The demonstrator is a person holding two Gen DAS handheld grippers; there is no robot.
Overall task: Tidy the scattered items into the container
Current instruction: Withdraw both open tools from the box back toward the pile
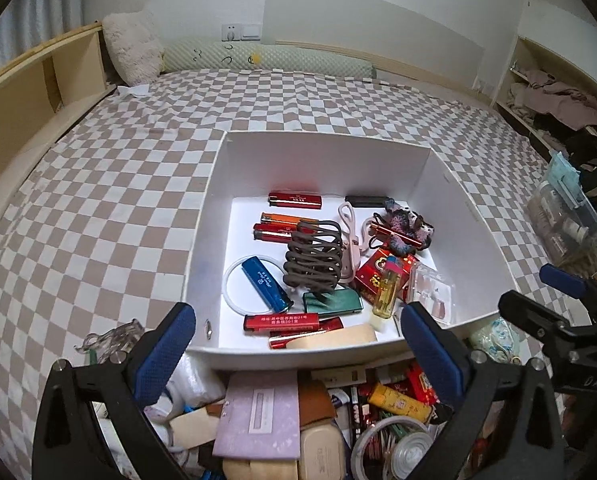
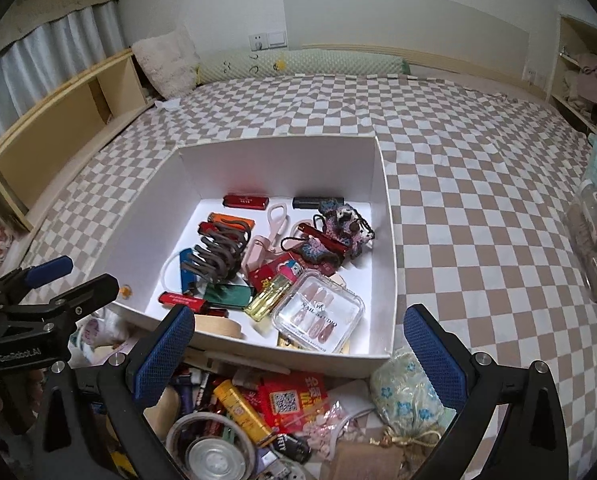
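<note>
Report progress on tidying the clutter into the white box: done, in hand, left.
Done: the white box already holds lighters, a brown claw clip, a clear nail case and more. In hand: nothing; the left gripper and right gripper are open and empty. Left: the pile in front of the box, including a yellow lighter and floral pouch.

Box (image 1: 218, 208) on bed (image 1: 98, 180); lighters (image 1: 294, 200), hair claw (image 1: 312, 258) inside; clutter pile (image 1: 322, 412) before box.

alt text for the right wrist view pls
Open right claw hovers empty over a clutter pile beside a white box on a checkered bed. The box holds lighters, a brown hair claw clip and a nail case.
</note>
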